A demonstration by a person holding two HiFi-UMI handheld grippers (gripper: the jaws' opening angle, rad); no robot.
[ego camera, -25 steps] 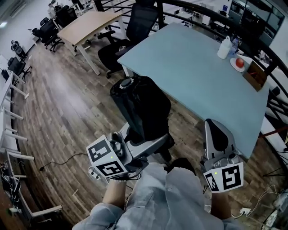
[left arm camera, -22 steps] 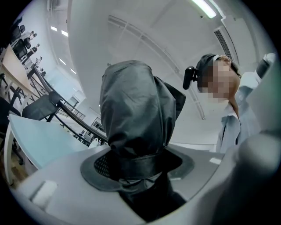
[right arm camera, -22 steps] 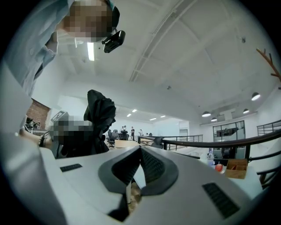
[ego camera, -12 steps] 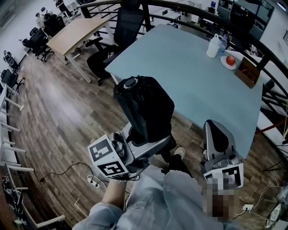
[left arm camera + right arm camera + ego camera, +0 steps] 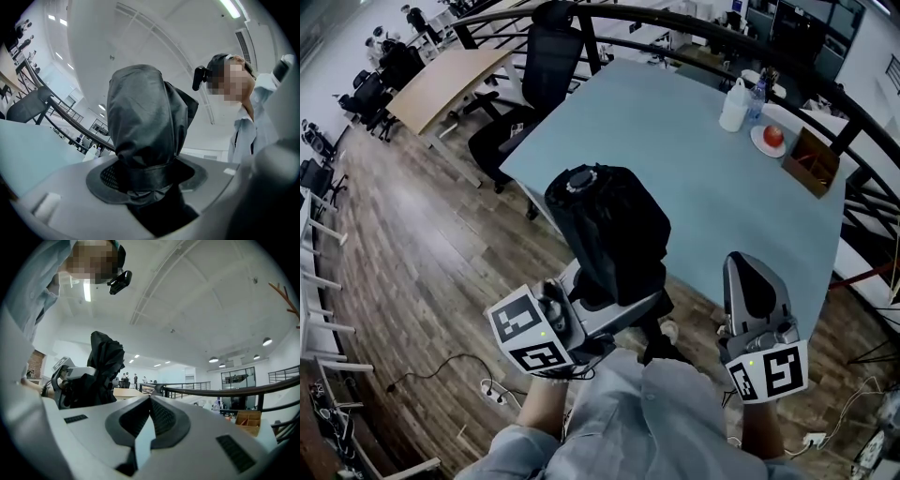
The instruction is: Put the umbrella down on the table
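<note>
A folded black umbrella [image 5: 609, 230] stands upright in my left gripper [image 5: 614, 302], whose jaws are shut on its lower end, just short of the near edge of the pale blue table [image 5: 675, 141]. In the left gripper view the umbrella's bundled fabric [image 5: 145, 122] rises from between the grey jaws and fills the middle. My right gripper [image 5: 757, 292] hangs at the right, beside the table's near corner, shut and holding nothing. From the right gripper view the umbrella [image 5: 105, 366] and the left gripper [image 5: 70, 380] show at the left.
At the table's far right stand a white bottle [image 5: 733, 105], a plate with a red apple [image 5: 772, 138] and a wooden box [image 5: 811, 161]. A black office chair [image 5: 544, 84] sits at the table's left side. A dark railing [image 5: 694, 28] curves behind. A cable [image 5: 441, 366] lies on the wood floor.
Both grippers and the umbrella have come closer to the table, whose near edge now lies right by the umbrella. The grip on the umbrella is unchanged.
</note>
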